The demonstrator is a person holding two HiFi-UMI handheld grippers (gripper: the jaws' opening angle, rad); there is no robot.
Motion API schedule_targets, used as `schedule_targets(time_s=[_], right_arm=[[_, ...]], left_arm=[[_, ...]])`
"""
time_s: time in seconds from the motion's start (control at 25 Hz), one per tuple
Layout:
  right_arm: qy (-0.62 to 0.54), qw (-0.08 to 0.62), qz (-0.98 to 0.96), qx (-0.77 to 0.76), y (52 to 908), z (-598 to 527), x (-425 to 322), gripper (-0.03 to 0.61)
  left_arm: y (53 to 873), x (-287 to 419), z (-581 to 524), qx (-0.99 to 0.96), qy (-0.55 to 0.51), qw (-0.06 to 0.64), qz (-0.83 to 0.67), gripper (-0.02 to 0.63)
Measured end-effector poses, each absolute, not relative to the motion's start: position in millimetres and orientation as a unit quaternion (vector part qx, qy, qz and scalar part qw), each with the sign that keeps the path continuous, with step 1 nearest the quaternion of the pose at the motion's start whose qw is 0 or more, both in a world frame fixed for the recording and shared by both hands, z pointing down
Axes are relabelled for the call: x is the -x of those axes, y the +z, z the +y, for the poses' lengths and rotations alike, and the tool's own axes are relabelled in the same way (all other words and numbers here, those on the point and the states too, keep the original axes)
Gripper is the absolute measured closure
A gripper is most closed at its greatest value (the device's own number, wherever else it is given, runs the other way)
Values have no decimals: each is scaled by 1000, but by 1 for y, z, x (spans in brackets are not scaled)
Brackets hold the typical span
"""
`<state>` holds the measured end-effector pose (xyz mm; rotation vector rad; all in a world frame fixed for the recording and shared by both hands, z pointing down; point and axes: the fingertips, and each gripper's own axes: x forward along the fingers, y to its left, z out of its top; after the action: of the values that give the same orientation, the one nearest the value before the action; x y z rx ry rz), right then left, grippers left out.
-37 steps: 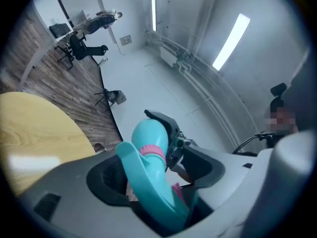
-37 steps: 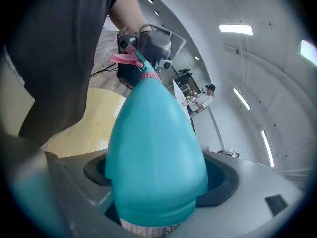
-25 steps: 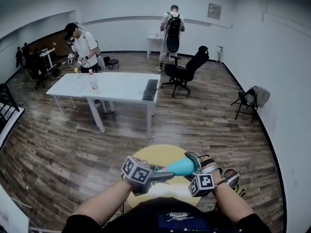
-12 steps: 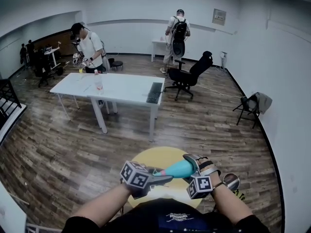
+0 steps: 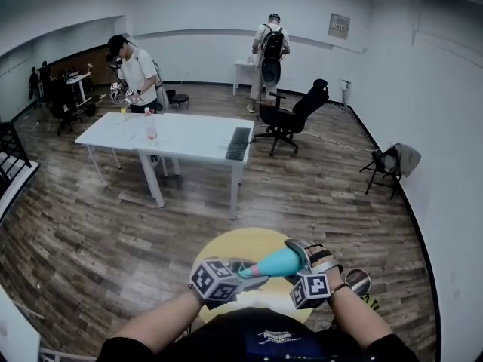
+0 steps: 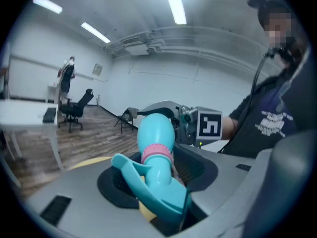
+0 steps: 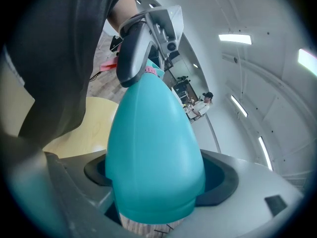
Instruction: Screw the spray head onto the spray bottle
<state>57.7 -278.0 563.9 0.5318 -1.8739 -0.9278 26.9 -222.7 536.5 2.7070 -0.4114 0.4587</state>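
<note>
1. Both forearms reach forward low over the yellow round table (image 5: 226, 241), with the grippers tip to tip.
2. The left gripper (image 5: 243, 276) has its jaws partly apart, clamped on the teal spray head (image 6: 154, 185) — its pink collar (image 6: 157, 154) sits just beyond them.
3. The right gripper (image 5: 302, 256) grips the spray bottle (image 7: 153, 152) by its wide end — the neck meets the collar. The bottle is opaque, so its contents are unseen.

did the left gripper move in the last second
Yes, slightly: in the head view the left gripper has slid down the picture, away from the yellow table's far edge toward the person, and it has rolled.
</note>
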Motion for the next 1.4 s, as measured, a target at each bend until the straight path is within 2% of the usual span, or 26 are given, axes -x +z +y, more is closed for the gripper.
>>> schedule_targets(time_s=[0.08,0.56,0.64,0.76,0.92,1.04,1.16,1.2,1.24,1.28,1.4], right_arm=[[-362,471,-775,-215,567,-276,-60,116],[-302,445,-828,-157,582,-245,-46,115],[-284,443,-833,-171,584,-246,-56,115],[-268,452,-825,-208,586,-259,-90,115],[-254,468,-806,-257,578,-267,-133,115],[-286,478,-794,-241,578,-262,-123,115],[-328,461,-799,-205,569,-253,-78,115],[-338,453,-801,-197,566,-252,-64,115],[-343,449,-803,-191,564,-252,-55,115],[-342,448,-804,-188,564,-253,-51,117],[-321,445,-817,-177,566,-251,-57,117]], left_arm=[[537,-29,-223,-959,176,172,-143,387],[554,-12,-210,-938,113,318,-76,366],[543,0,-214,-938,76,328,-85,297],[535,35,-226,-930,24,348,-120,241],[534,73,-231,-916,-22,371,-151,241],[529,64,-226,-909,-44,396,-127,241],[526,20,-219,-911,-18,403,-84,241],[527,7,-218,-917,-1,391,-82,253],[528,-2,-219,-925,16,370,-88,361],[528,-6,-221,-934,33,343,-98,400],[527,-12,-216,-949,82,287,-105,410]])
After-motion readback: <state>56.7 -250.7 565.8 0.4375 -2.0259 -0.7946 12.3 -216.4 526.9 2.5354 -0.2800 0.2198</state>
